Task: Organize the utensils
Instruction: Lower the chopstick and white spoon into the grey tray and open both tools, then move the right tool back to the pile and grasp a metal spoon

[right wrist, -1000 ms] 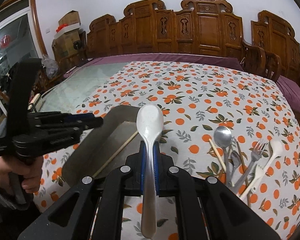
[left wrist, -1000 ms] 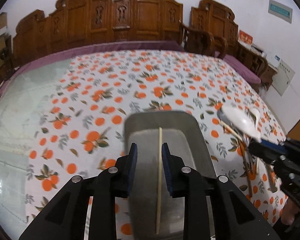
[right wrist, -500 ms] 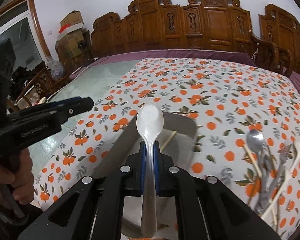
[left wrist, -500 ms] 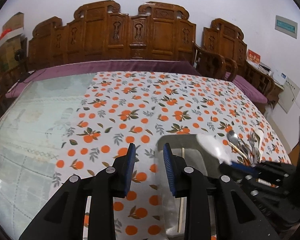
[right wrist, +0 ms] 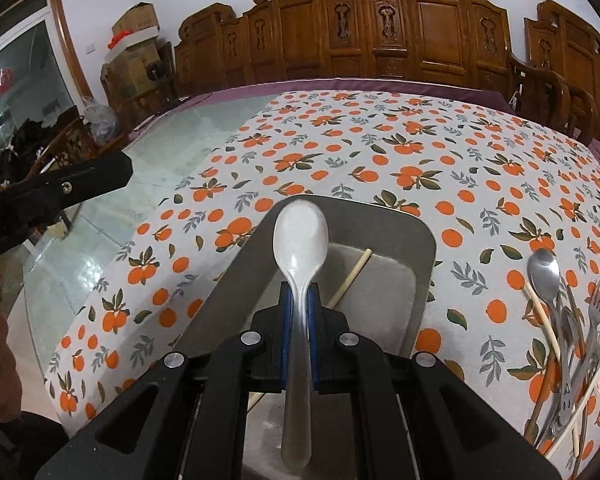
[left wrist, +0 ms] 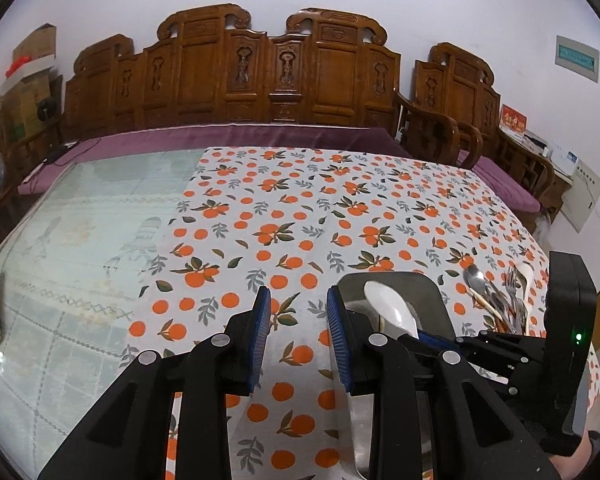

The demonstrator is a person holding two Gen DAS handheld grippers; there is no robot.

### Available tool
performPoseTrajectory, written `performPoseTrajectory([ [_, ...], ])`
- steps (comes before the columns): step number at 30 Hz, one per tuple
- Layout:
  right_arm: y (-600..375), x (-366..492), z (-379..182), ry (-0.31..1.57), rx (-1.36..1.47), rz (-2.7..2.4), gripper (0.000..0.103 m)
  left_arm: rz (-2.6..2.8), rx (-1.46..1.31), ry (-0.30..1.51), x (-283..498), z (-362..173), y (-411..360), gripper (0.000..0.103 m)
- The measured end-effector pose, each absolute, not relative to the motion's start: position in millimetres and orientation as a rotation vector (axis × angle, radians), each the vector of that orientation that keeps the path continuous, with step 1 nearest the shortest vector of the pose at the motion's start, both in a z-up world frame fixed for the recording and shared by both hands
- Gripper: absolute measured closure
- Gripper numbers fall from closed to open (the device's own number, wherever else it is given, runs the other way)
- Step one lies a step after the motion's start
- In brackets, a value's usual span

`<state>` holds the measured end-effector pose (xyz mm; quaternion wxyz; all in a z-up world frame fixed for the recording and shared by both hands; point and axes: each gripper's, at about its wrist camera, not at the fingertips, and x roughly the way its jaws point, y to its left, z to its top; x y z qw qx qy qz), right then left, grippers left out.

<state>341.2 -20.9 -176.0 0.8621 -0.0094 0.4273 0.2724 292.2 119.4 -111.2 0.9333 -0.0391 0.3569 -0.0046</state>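
The right tongs (right wrist: 299,312) pinch a white plastic spoon (right wrist: 300,236) over the grey metal tray (right wrist: 422,248) (one wooden chopstick (right wrist: 350,278) inside); released high, it could bounce out. The left tongs (left wrist: 298,334) gape empty over the desk.

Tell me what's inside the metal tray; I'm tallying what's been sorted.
One chopstick lies in the metal tray. The white spoon, clamped in the right gripper, hangs above it, not in it. The gripper covers the tray's near part, so anything there is hidden.
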Motion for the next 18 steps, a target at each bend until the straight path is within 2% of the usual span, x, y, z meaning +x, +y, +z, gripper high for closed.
performPoseTrajectory([
  [1, -22.7, 341.8, -176.3, 0.896, -0.018, 0.572, 0.093, -0.010, -0.081, 0.730, 291.8, -110.9, 119.4, 0.076],
  [4, -25.8, 343.4, -174.8, 0.891, -0.009, 0.579, 0.079, -0.009, -0.076, 0.733, 290.8, -112.2, 119.6, 0.076],
  [13, -53.1, 332.9, -150.9, 0.823, -0.015, 0.599, 0.078, -0.025, -0.067, 0.735, 292.5, -112.7, 104.2, 0.074],
  [15, -69.4, 328.6, -140.1, 0.792, -0.024, 0.582, 0.078, -0.037, -0.065, 0.732, 293.0, -111.5, 94.1, 0.067],
  [18, -101.1, 322.9, -123.7, 0.753, -0.038, 0.539, 0.078, -0.064, -0.057, 0.727, 292.8, -108.7, 76.2, 0.064],
])
